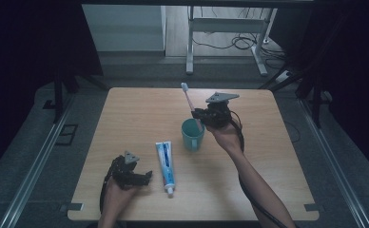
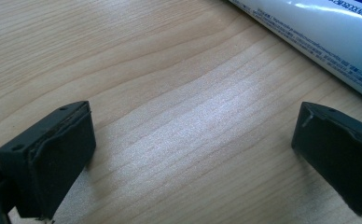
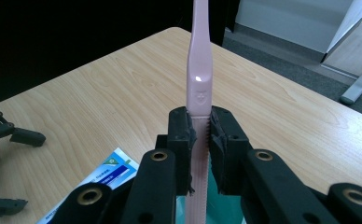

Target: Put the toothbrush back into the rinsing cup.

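Standing upright over the teal cup point(image 1: 192, 134), the pink toothbrush point(image 3: 200, 79) is clamped by the right gripper point(image 3: 201, 135). The toothpaste tube point(image 1: 165, 161) lies beside the cup; near it, the left gripper point(image 1: 142, 176) rests, jaws spread on nothing.

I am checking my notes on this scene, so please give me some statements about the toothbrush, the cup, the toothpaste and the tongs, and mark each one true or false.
1. The right tongs are shut on the pink toothbrush. True.
2. The toothbrush lies flat on the table. False: it stands tilted, its lower end in the teal cup, bristles up.
3. The left tongs hold the toothpaste tube. False: they are open over bare wood, with the tube beside them.
4. The toothpaste tube lies between the left tongs and the cup. True.
5. The cup has tipped over. False: it stands upright.
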A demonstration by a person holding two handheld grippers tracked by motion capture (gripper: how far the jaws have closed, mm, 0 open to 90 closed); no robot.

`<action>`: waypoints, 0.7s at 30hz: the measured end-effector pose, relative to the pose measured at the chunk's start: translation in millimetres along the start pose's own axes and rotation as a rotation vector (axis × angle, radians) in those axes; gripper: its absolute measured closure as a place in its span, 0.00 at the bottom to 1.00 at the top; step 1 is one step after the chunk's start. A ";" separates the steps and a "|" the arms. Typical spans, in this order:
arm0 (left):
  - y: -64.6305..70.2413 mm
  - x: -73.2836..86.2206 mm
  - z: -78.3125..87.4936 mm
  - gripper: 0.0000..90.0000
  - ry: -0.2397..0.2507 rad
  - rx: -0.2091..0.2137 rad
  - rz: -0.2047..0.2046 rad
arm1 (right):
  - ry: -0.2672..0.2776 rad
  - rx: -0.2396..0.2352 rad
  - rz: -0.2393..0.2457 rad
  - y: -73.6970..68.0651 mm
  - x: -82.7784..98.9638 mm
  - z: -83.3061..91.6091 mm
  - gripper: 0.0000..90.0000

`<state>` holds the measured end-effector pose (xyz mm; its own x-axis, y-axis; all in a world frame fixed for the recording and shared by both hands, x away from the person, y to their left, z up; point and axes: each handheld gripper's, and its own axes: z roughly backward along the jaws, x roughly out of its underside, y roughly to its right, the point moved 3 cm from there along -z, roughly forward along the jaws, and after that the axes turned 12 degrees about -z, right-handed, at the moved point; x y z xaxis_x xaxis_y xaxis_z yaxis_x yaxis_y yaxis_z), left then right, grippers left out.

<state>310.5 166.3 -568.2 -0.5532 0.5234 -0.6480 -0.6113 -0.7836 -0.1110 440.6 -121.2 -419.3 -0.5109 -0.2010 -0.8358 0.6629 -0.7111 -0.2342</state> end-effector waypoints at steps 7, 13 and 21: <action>0.1 -0.1 -0.1 0.00 0.001 0.000 0.001 | -0.007 0.000 -0.009 3.4 6.8 -7.5 0.87; 0.1 0.0 -0.1 0.00 0.001 0.000 0.001 | -0.015 -0.004 -0.018 5.5 14.3 -13.4 0.87; 0.1 0.0 -0.1 0.00 0.002 0.000 0.001 | -0.024 -0.004 -0.024 8.9 22.2 -17.4 0.87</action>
<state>310.5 166.2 -568.3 -0.5530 0.5221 -0.6493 -0.6110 -0.7840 -0.1100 444.6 -120.2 -448.6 -0.5395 -0.1996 -0.8180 0.6525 -0.7131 -0.2563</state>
